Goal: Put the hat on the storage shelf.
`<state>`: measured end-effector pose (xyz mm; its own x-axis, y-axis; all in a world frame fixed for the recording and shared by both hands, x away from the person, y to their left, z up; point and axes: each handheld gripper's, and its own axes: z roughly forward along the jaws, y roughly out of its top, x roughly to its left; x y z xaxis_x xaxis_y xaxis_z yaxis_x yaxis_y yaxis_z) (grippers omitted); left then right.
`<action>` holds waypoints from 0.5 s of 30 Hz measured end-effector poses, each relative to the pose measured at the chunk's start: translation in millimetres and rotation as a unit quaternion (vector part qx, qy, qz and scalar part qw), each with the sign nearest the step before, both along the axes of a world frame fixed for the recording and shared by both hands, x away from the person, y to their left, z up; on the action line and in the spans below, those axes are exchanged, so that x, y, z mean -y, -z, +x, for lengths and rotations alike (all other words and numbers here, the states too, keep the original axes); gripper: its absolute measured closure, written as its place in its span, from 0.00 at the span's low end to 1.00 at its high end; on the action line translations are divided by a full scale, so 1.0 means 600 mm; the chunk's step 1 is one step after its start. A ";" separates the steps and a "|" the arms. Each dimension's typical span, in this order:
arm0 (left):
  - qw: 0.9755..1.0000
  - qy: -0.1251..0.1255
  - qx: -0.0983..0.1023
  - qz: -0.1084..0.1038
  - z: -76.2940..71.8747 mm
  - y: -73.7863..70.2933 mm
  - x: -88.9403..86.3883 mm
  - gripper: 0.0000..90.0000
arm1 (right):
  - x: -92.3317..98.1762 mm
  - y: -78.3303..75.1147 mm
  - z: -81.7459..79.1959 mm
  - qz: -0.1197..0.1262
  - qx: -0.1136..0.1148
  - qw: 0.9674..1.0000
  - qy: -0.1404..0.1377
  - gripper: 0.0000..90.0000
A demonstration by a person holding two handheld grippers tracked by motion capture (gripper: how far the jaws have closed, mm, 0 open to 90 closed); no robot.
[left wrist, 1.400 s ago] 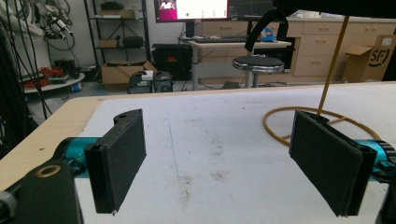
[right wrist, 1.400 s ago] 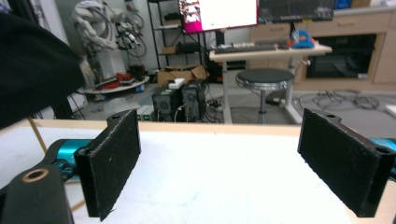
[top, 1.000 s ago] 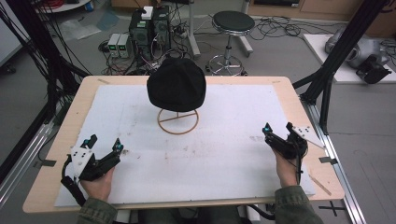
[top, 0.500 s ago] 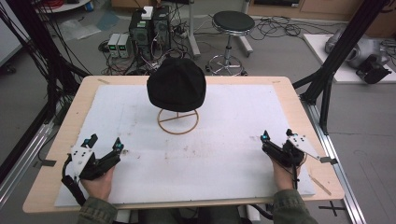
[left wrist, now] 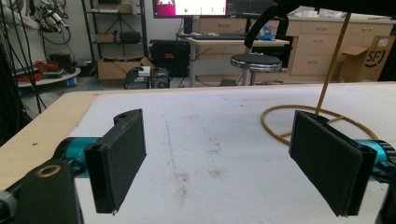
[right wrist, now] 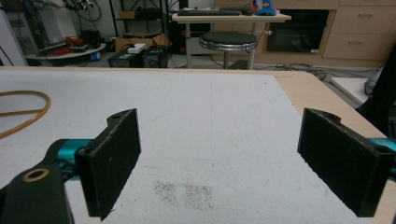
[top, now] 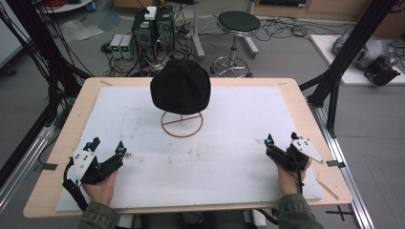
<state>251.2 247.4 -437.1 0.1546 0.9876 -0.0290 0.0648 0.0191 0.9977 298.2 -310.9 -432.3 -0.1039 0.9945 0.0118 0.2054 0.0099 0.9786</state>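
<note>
Two grippers rest low over a table (top: 57,148), one in each of the person's hands. The left gripper (top: 106,151) is at the near left part of the white mat (top: 229,143). Its jaws are wide apart, with nothing between them. In the left gripper view, the left gripper (left wrist: 219,158) has its two black pads (left wrist: 119,154) spread out, and bare white mat shows in the gap.

The right gripper (top: 282,140) is at the near right part of the mat, close to the right edge. Its jaws are wide apart too, and they hold nothing. In the right gripper view, the right gripper (right wrist: 233,163) looks out over the mat, with some small brown marks (right wrist: 184,191) on the mat between its pads.

One black hat (top: 180,86) sits on a thin wire stand (top: 182,124) in the middle of the mat, toward the far side. The hat covers the top of the stand. The round ring at the bottom of the stand lies flat on the mat. Both grippers are well apart from the hat and the stand.

The ring of the wire stand (left wrist: 317,122) shows on the right in the left gripper view, and a bit of it (right wrist: 21,112) shows at the left in the right gripper view.

Past the far edge of the table, a round black stool (top: 237,24) stands on the floor. Some boxes with wires (top: 153,28) sit on the floor to its left.
</note>
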 end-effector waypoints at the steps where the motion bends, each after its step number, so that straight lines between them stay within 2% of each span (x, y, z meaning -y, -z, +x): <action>1: 1.000 -0.001 0.000 0.000 0.000 0.000 0.000 0.21 | 0.001 0.001 0.000 0.001 0.000 1.000 0.000 0.14; 10: 1.000 0.001 -0.003 0.001 0.001 0.000 0.000 0.21 | 0.004 0.003 -0.001 0.008 -0.006 1.000 0.001 0.15; 15: 1.000 0.002 -0.004 0.003 0.000 0.001 0.000 0.21 | 0.001 0.005 0.001 0.002 -0.012 1.000 -0.004 0.15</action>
